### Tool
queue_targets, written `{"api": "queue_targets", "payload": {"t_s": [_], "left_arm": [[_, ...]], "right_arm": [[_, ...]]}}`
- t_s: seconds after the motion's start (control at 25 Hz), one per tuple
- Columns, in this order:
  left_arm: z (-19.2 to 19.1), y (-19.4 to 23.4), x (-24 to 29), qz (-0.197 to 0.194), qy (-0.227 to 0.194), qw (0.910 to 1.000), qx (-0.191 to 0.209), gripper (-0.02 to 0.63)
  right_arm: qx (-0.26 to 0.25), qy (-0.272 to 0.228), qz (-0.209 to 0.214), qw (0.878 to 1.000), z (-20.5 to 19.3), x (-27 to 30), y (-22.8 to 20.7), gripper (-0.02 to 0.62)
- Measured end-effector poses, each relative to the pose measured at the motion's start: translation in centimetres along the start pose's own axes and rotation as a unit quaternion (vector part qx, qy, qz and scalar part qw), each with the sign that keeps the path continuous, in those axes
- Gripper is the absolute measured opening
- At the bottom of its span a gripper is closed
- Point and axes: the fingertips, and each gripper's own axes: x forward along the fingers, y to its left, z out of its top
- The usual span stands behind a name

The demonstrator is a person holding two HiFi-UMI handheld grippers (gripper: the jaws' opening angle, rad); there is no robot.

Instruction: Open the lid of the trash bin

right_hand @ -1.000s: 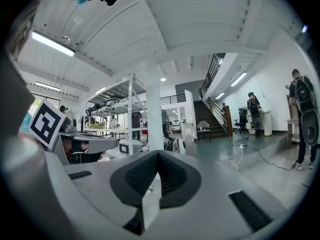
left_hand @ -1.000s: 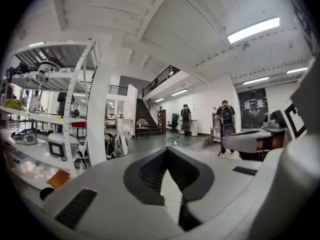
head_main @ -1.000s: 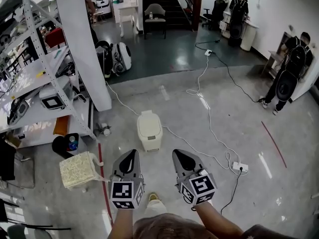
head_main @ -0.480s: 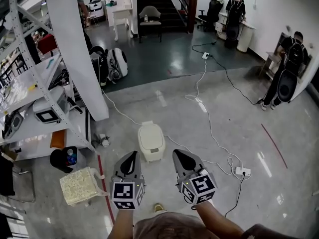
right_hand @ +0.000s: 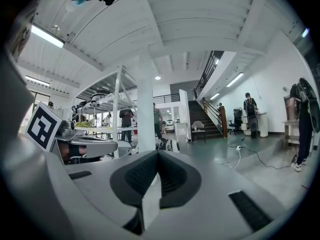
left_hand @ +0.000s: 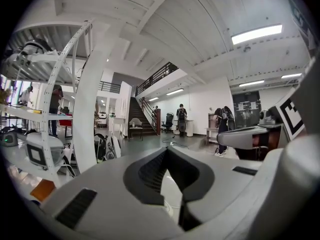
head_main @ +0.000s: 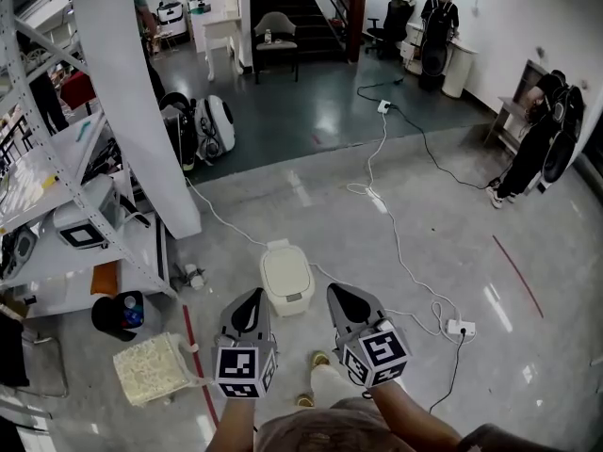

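A pale, polished floor (head_main: 283, 201) meets a darker glossy stretch (head_main: 311, 111) farther back, where a dark staircase (head_main: 297, 3) rises behind a chair (head_main: 273, 26). A white column (head_main: 132, 92) stands at the left beside a metal shelving rack (head_main: 42, 191). A white cable (head_main: 388, 210) snakes across the floor to a power strip (head_main: 459, 328). A white wall (head_main: 528, 17) closes the right side. Strip lights (left_hand: 256, 34) glow on the white ceiling.

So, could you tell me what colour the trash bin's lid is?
The lid is cream-white; head view shows it best.
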Motion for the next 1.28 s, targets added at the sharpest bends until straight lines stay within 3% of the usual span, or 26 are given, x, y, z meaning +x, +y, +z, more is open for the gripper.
{"api": "queue_targets", "payload": {"t_s": [0.84, 1.28], "left_arm": [[2.4, 6.5, 12.2, 0.032, -0.005, 0.9995, 0.001, -0.006], [4.1, 9.8, 17.6, 0.068, -0.014, 0.9975, 0.005, -0.006]], "right_arm": [[0.003, -0.005, 0.033, 0.999, 2.1, 13.5, -6.1, 0.031], [0.003, -0.009, 0.057, 0.998, 3.1, 19.7, -9.9, 0.031]]}}
